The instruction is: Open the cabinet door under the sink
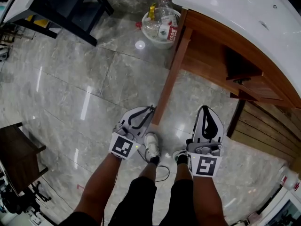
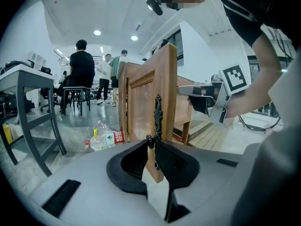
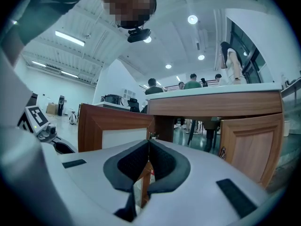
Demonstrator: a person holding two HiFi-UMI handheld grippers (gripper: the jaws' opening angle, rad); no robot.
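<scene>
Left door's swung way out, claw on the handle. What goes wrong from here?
The door stands near the basin of bottles on the floor; swinging further would likely hit it.
The left claw pinches the thin handle only at its tips, so it may slip off.
The door's free edge is close to the person's shoe; pulling toward them could clip it.

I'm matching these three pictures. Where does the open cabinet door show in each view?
Head view: the open cabinet door is a slanted wooden strip at centre, seen edge-on, from the counter to the left gripper.
Left gripper view: upright at centre, its dark handle at the jaw tips.
Right gripper view: left of centre, wood frame round a pale panel.
Shared landmark: basin of bottles, beyond the door in head and left gripper views.
</scene>
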